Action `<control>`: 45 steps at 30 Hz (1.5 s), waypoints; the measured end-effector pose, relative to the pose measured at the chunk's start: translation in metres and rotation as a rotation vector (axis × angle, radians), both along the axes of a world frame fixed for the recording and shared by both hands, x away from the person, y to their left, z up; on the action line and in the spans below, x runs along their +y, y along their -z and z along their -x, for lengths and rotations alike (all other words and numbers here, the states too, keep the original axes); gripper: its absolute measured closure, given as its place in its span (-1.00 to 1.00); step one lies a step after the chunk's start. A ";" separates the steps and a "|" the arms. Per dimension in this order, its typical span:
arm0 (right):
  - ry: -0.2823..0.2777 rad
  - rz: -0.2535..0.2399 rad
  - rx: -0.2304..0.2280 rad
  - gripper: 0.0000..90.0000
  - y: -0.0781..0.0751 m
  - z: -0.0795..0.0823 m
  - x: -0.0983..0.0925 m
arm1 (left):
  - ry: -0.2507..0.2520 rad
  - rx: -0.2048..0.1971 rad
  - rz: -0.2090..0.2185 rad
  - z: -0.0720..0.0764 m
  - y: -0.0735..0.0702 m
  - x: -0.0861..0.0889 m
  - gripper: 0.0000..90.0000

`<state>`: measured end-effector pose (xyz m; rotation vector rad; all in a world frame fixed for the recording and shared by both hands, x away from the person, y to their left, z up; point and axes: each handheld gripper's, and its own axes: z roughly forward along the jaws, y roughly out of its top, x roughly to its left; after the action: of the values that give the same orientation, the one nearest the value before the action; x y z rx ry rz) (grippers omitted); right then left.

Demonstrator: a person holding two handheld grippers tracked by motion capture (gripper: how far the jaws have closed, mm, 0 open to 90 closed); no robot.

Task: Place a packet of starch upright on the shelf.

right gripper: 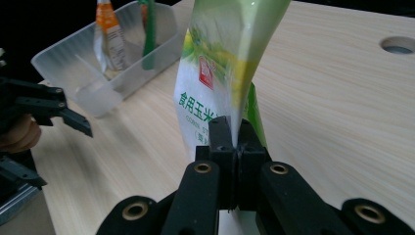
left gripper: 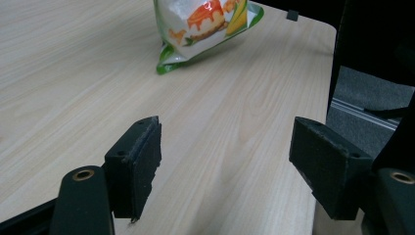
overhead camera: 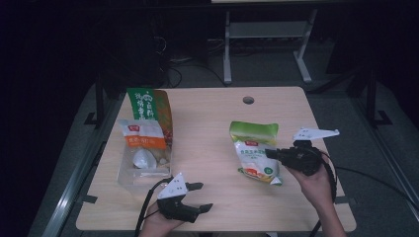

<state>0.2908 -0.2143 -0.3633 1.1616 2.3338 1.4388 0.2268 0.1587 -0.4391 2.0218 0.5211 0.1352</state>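
**Green Bag Goes Up**

At 9 o'clock on the table sits a clear box with three packs inside: one green, one orange, one small white. At 6 o'clock the left claw waits with its jaws wide apart, holding nothing. At 3 o'clock the right claw pinches the edge of one green bag, tipped up off the wood. I think the bag should go in the box. Keep the pinch tight and lift slowly so it does not slip.
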 end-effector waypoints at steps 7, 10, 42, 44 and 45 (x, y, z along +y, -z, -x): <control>-0.079 -0.011 -0.012 0.97 -0.002 0.000 0.029 | -0.008 -0.005 0.004 -0.004 -0.001 0.003 -0.39; -0.112 -0.037 -0.012 0.97 -0.002 0.001 0.041 | -0.018 0.002 0.016 -0.005 -0.001 0.003 -0.39; -0.296 -0.035 0.009 0.93 0.031 0.014 0.057 | -0.124 0.031 0.075 -0.033 -0.012 -0.025 0.95; -0.288 -0.012 0.003 0.88 0.029 0.014 0.056 | -0.126 0.030 0.071 -0.033 -0.013 -0.027 0.96; -0.288 0.000 0.003 0.85 0.029 0.014 0.055 | -0.121 0.028 0.067 -0.033 -0.013 -0.028 0.96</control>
<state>0.2768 -0.1590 -0.3921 0.8535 2.5862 1.5223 0.2600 0.1307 -0.4259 1.9291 0.6573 0.1606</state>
